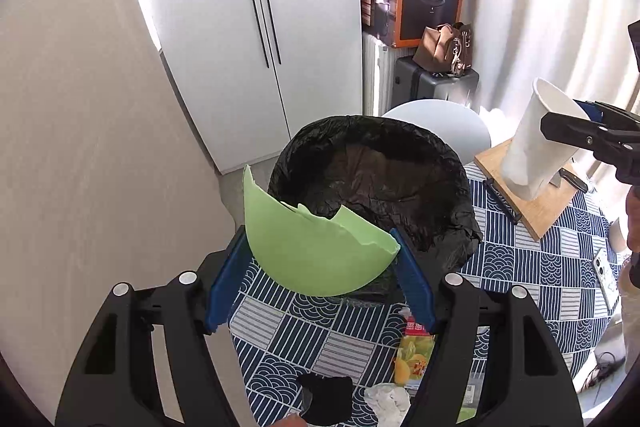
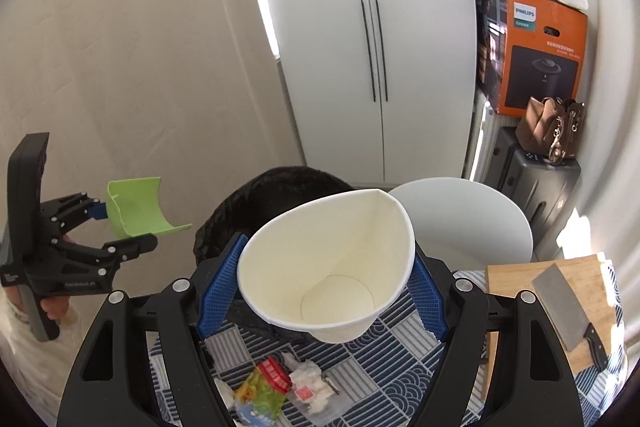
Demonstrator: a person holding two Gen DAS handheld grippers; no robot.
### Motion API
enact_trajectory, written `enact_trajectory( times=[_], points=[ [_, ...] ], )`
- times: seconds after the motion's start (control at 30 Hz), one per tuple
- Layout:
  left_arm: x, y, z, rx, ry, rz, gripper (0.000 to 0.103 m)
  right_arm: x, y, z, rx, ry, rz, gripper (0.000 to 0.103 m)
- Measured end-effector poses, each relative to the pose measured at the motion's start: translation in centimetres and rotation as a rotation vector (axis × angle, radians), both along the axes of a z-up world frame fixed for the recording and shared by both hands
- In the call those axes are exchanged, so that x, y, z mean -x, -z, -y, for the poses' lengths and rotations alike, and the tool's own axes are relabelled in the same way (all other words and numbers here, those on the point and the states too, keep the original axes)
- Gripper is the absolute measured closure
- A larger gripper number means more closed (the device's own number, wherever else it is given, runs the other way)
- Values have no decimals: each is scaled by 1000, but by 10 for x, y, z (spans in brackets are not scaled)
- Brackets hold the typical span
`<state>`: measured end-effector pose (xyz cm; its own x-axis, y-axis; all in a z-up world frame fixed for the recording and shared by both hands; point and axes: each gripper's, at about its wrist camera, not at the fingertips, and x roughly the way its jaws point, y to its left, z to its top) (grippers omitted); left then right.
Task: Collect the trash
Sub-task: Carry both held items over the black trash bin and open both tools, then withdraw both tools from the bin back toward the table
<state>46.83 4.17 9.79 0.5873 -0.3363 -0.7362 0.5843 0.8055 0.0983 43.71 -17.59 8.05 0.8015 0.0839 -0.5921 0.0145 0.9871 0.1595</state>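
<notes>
Black-lined, the bin [image 1: 372, 183] stands at the tabletop's far edge, so the left gripper [image 1: 320, 267], clamped on the torn green cup [image 1: 316, 255], and the right gripper [image 2: 324, 291], squeezing the white paper cup [image 2: 328, 267], should release only once over its mouth.

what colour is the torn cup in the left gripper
Light green torn cup, clearest in the left wrist view.

**Cup and green shard held above the bin**

The right gripper [image 2: 326, 287] clamps a squashed white paper cup [image 2: 328, 267], mouth toward the camera, over the black-lined bin [image 2: 256, 203]. At left, the left gripper [image 2: 124, 227] holds a green shard [image 2: 138, 207]. Wrappers [image 2: 280, 387] lie on the patterned tabletop [image 2: 400, 359].
</notes>
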Motion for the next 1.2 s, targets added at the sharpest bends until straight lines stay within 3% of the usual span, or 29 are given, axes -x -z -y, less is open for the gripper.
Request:
enact_trajectory(
  times=[0.2,0.23,0.27,0.3,0.43,0.8,1.2],
  points=[
    [-24,-7,16,47,46,38,32,-38,4,-12,-34,-39,19,31],
    [-27,-7,17,57,54,45,17,-43,5,-14,-36,-35,28,30],
    [-29,-8,17,65,61,56,7,-47,6,-14,-43,-21,32,19],
    [-29,-9,17,72,68,69,6,-52,7,-13,-52,-8,31,13],
    [-27,-10,9,99,58,61,6,-57,9,-10,-23,25,25,13],
    [-16,10,-13,22,-53,11,6,-38,12,-6,-6,29,5,13],
    [44,-7,-35,22,-195,35,6,-2,12,-5,18,-43,-2,13]
  ],
)
